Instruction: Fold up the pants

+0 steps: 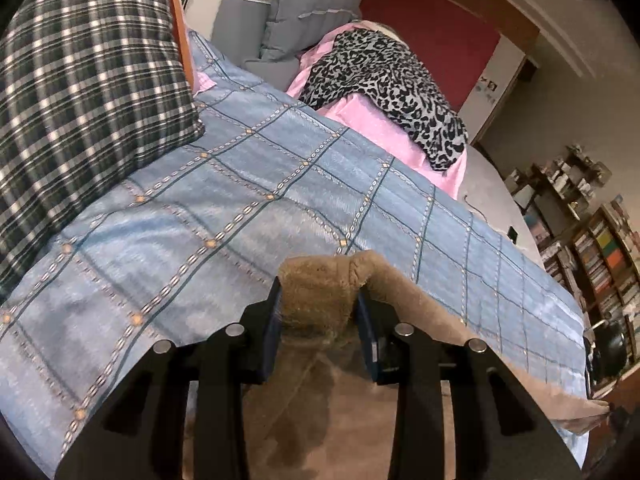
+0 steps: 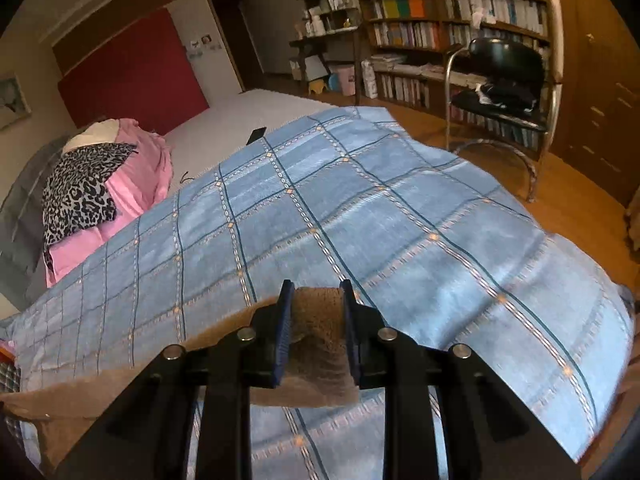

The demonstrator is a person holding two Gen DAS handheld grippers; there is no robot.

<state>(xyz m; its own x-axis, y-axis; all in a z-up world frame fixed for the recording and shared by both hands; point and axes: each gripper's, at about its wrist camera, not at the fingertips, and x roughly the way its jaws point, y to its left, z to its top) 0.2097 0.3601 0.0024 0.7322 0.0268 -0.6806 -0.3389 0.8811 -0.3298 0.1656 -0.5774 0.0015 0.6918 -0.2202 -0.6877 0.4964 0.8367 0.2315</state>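
Note:
The brown fleecy pants (image 1: 320, 408) hang below my left gripper (image 1: 318, 288), which is shut on a bunched fold of them above the blue checked bedspread (image 1: 240, 208). A taut edge of the fabric runs off to the lower right. In the right wrist view my right gripper (image 2: 316, 286) is shut on another bunch of the pants (image 2: 320, 348). From there the brown cloth stretches away to the lower left, lifted over the bedspread (image 2: 380, 220). What lies under both grippers is hidden by the fabric.
A plaid pillow (image 1: 80, 80) lies at the bed's left. A leopard-print cloth (image 1: 384, 80) sits on pink bedding (image 1: 372, 124) farther back. A small dark object (image 2: 256, 135) rests on the bed. A black chair (image 2: 500, 80) and bookshelves (image 2: 440, 20) stand past the bed's edge.

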